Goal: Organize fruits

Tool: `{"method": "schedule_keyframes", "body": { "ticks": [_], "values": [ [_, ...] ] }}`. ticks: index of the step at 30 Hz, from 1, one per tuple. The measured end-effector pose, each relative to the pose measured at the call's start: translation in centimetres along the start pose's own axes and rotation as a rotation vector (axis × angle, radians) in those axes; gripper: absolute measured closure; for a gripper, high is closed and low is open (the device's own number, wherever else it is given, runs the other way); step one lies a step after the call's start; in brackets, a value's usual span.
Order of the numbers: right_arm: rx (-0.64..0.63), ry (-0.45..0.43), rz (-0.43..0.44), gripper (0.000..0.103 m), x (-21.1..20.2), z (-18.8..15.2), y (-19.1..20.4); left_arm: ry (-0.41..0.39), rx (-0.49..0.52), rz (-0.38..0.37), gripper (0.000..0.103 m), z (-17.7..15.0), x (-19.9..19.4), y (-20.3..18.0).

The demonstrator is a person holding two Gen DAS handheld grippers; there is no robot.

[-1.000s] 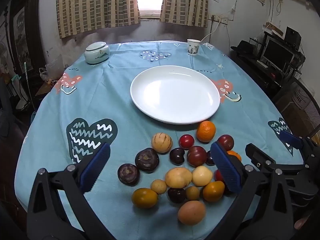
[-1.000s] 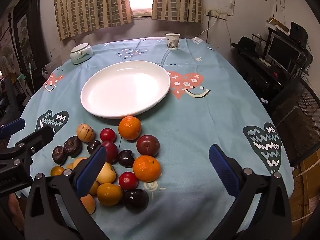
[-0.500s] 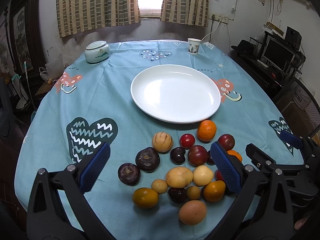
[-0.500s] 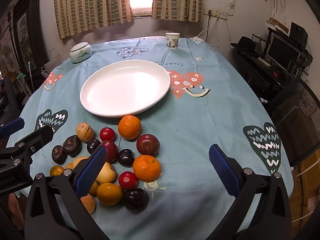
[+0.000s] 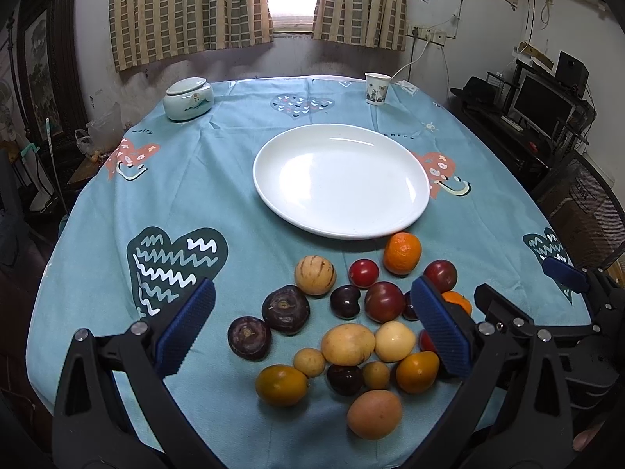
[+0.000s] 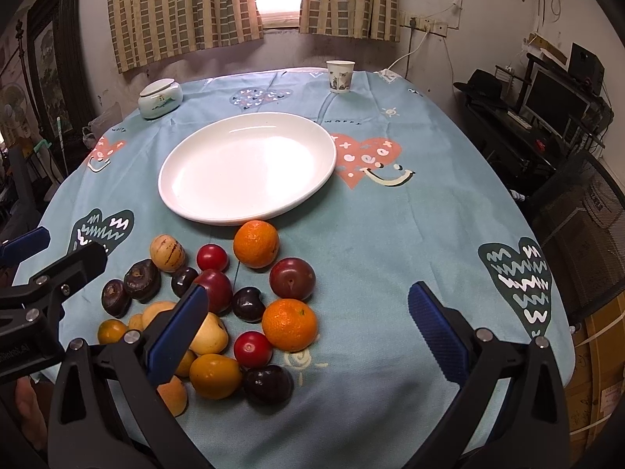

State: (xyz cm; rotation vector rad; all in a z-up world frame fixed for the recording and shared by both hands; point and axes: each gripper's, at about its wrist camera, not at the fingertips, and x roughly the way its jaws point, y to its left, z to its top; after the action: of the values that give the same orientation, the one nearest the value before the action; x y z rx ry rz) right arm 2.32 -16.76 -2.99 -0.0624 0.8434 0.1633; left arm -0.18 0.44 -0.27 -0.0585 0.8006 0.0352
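A pile of several fruits lies on the blue tablecloth at the near edge: oranges point(image 6: 256, 243) point(image 5: 402, 253), red and dark plums point(image 6: 292, 277) point(image 5: 384, 301), yellow fruits point(image 5: 347, 343), a striped melon point(image 5: 315, 274) and dark mangosteens point(image 5: 285, 309). An empty white plate point(image 5: 340, 179) point(image 6: 247, 166) sits just beyond them. My left gripper point(image 5: 312, 330) is open above the pile's near side. My right gripper point(image 6: 308, 328) is open, hovering over the pile's right part. Both are empty.
A lidded ceramic jar point(image 5: 188, 99) stands at the far left of the table and a paper cup point(image 5: 376, 88) at the far right. A desk with a monitor point(image 5: 543, 105) and a mesh chair point(image 6: 578, 211) stand right of the table.
Both grippers have risen or drawn back very slightly; the fruits and plate have not moved. Both grippers stay open.
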Motion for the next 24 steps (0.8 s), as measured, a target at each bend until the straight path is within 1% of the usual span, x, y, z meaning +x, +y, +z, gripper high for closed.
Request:
{"method": "schedule_keyframes", "body": {
  "ticks": [24],
  "values": [
    [-0.024, 0.004, 0.003, 0.001, -0.23, 0.17, 0.99, 0.005, 0.003, -0.001, 0.002, -0.14, -0.11, -0.18]
  ]
}}
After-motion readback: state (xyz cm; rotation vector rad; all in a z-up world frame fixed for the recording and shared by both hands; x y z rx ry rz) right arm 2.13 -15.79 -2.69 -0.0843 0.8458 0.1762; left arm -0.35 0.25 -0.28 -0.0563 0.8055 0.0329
